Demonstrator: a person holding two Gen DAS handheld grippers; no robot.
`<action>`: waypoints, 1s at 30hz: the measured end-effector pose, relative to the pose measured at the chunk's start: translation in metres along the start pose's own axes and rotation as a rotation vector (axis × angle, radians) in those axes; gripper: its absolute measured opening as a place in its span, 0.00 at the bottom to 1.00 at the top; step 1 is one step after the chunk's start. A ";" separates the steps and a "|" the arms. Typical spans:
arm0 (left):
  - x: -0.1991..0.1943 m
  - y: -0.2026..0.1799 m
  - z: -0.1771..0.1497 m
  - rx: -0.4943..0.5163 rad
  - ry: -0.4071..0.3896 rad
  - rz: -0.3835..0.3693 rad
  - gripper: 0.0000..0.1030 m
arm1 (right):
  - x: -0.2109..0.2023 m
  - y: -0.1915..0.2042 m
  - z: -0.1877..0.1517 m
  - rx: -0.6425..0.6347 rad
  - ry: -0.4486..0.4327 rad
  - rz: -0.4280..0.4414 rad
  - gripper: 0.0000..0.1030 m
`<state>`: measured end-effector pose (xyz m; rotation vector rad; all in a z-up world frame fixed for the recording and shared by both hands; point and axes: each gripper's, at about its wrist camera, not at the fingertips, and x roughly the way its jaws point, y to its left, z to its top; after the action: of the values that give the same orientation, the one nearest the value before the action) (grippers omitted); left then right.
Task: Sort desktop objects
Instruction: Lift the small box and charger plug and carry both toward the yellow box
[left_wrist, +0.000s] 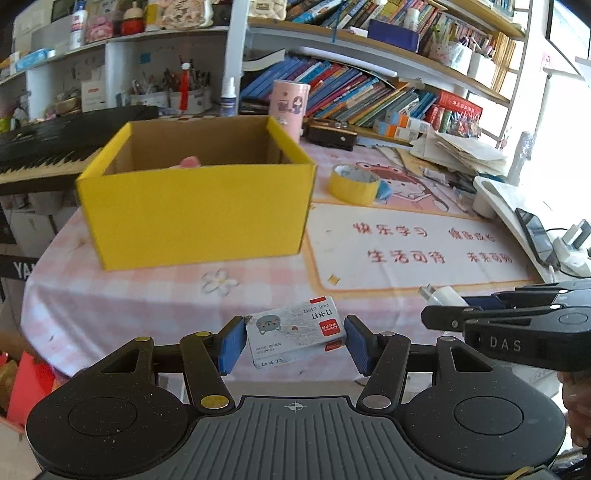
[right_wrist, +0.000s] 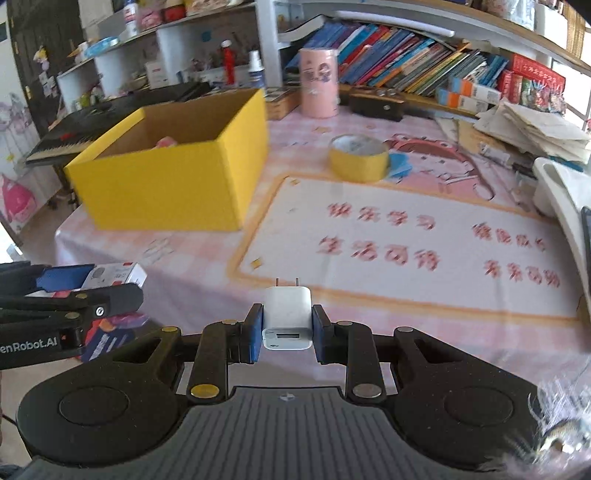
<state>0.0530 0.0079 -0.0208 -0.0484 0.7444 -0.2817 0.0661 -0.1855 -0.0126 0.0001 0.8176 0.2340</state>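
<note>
My left gripper (left_wrist: 295, 341) is shut on a small white staple box (left_wrist: 295, 332) with a grey cat face and red label, held above the near table edge. My right gripper (right_wrist: 287, 328) is shut on a white USB charger plug (right_wrist: 287, 317), prongs pointing forward. The two grippers are side by side; the right gripper (left_wrist: 443, 314) shows at the right of the left wrist view, and the left gripper (right_wrist: 85, 282) shows at the left of the right wrist view. An open yellow cardboard box (left_wrist: 195, 210) (right_wrist: 170, 184) stands ahead on the table, with something pink (left_wrist: 190, 161) inside.
A yellow tape roll (left_wrist: 354, 183) (right_wrist: 359, 158) lies right of the box on a pink cartoon mat (right_wrist: 406, 236). A pink cylinder (left_wrist: 289, 105), a keyboard (left_wrist: 55, 147), bookshelves and a paper pile (left_wrist: 461, 151) crowd the back. A white stand with a phone (left_wrist: 535, 236) sits at the right.
</note>
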 end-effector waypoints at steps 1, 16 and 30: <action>-0.004 0.003 -0.003 -0.002 0.000 0.001 0.56 | -0.002 0.006 -0.004 -0.003 0.004 0.005 0.24; -0.060 0.036 -0.033 -0.040 -0.064 0.063 0.56 | -0.021 0.075 -0.022 -0.085 0.008 0.088 0.24; -0.085 0.063 -0.037 -0.109 -0.133 0.139 0.56 | -0.025 0.121 -0.013 -0.212 -0.022 0.159 0.24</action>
<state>-0.0165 0.0938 -0.0010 -0.1170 0.6268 -0.1039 0.0149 -0.0742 0.0072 -0.1316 0.7684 0.4699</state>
